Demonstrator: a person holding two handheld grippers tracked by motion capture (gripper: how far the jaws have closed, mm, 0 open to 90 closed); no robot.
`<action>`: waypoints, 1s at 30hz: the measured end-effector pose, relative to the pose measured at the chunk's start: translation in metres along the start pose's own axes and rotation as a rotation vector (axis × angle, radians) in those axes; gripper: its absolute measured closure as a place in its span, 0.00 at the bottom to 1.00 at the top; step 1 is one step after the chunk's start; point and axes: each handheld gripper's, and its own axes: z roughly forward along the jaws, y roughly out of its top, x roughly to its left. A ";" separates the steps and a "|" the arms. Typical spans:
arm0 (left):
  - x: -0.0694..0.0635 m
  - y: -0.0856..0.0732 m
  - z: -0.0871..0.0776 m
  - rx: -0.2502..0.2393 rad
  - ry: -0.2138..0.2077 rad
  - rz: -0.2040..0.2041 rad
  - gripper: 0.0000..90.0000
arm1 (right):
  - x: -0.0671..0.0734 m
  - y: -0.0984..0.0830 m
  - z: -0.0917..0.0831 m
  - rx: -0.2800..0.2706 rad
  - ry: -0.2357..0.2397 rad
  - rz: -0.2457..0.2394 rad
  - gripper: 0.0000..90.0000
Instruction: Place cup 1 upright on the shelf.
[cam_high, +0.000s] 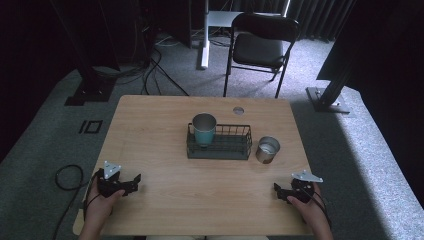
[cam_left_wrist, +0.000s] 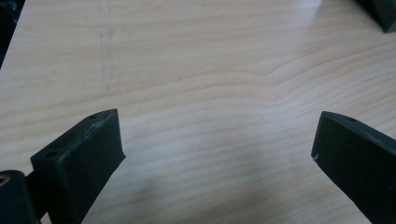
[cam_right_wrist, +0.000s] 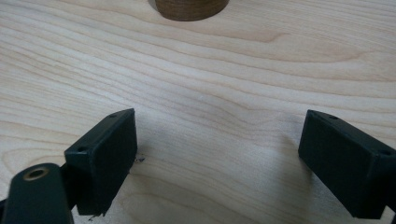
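A teal metal cup (cam_high: 204, 128) stands upright in the left end of a dark wire basket (cam_high: 235, 148) at the middle of the wooden table (cam_high: 165, 120). A silver metal cup (cam_high: 267, 149) stands on the table just right of the basket; its base (cam_right_wrist: 189, 9) shows at the top of the right gripper view. My left gripper (cam_high: 136, 180) rests near the front left edge, open, with bare wood between its fingers (cam_left_wrist: 84, 158). My right gripper (cam_high: 276, 190) sits near the front right edge, open over bare wood, fingers (cam_right_wrist: 105, 156) wide apart.
A round cable hole (cam_high: 238, 110) lies in the table's far side. Behind the table stand a black folding chair (cam_high: 260, 47) and a white desk leg (cam_high: 204, 35). Dark stands and cables lie on the grey carpet at left and right.
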 end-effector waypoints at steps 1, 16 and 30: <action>0.002 -0.001 -0.001 0.005 0.001 0.006 0.03 | 0.000 0.000 0.000 0.000 0.000 0.000 0.13; 0.015 -0.015 -0.002 0.106 -0.043 0.026 0.03 | 0.000 0.000 0.000 0.000 0.000 0.000 0.13; 0.018 -0.016 -0.002 0.125 -0.025 0.039 0.03 | 0.001 -0.004 -0.004 0.002 0.003 -0.002 0.13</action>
